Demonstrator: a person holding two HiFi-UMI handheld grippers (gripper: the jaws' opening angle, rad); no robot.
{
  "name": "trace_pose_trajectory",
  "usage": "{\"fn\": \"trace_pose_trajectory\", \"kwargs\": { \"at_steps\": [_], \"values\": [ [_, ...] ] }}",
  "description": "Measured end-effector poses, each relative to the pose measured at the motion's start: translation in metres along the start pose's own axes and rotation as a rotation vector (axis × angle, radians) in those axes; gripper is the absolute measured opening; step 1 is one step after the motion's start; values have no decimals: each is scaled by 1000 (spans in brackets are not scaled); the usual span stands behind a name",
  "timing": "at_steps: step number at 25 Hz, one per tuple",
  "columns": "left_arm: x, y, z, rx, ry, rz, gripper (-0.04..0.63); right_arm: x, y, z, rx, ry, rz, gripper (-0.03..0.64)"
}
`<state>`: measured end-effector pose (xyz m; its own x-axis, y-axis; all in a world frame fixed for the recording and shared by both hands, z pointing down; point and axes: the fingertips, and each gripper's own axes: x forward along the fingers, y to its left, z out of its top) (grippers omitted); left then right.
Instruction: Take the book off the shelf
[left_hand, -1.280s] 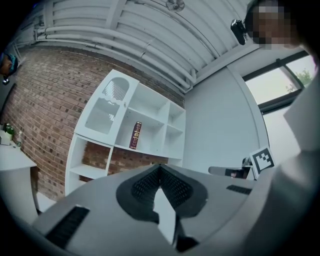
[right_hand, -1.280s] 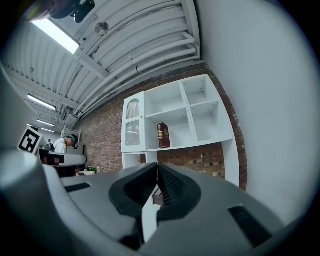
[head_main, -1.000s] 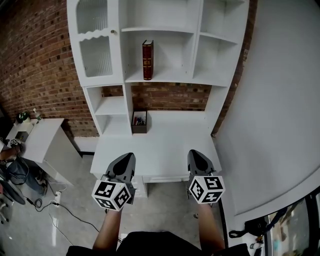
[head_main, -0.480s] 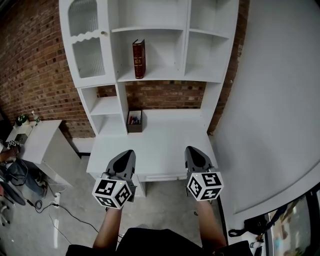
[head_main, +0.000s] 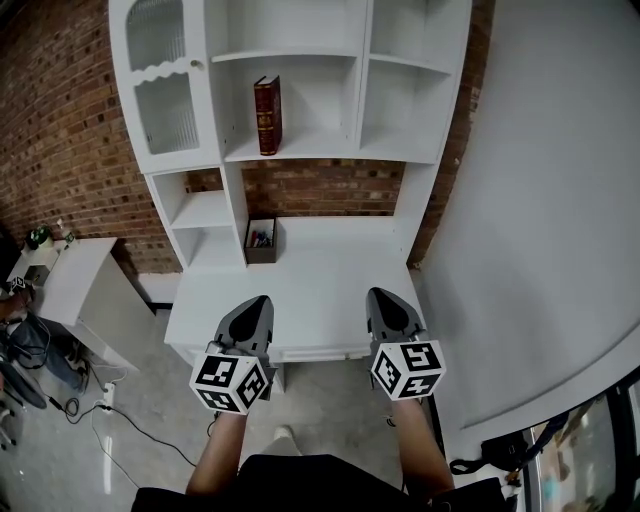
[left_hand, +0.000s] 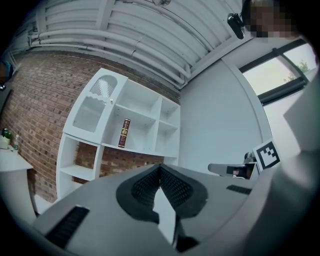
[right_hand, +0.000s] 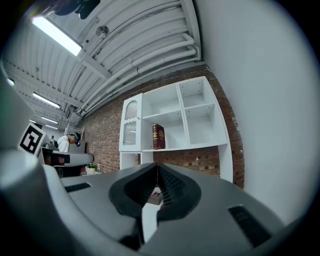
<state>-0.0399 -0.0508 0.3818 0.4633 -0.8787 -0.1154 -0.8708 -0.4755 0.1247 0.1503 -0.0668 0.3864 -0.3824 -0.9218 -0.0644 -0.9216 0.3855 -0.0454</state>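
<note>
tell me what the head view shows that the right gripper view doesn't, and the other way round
Only the head view: the person's forearms, the floor and the side table.
Only the right gripper view: the ceiling light and a person far off at the left.
Both: the book upright on the shelf, and the brick wall.

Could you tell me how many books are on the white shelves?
1: the dark red book stands upright at the left of the middle compartment; the cabinet door may hide others.
</note>
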Motion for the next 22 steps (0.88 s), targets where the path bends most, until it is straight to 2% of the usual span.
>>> {"fn": "trace_pose_trajectory", "kwargs": {
  "at_steps": [9,22],
  "values": [
    [9,7,-4,13,8,15,17,18,1,-5,6,4,35,20],
    [41,28,-14,-17,16,13,17,59,-5,-11,20,10,46,20]
  ]
}}
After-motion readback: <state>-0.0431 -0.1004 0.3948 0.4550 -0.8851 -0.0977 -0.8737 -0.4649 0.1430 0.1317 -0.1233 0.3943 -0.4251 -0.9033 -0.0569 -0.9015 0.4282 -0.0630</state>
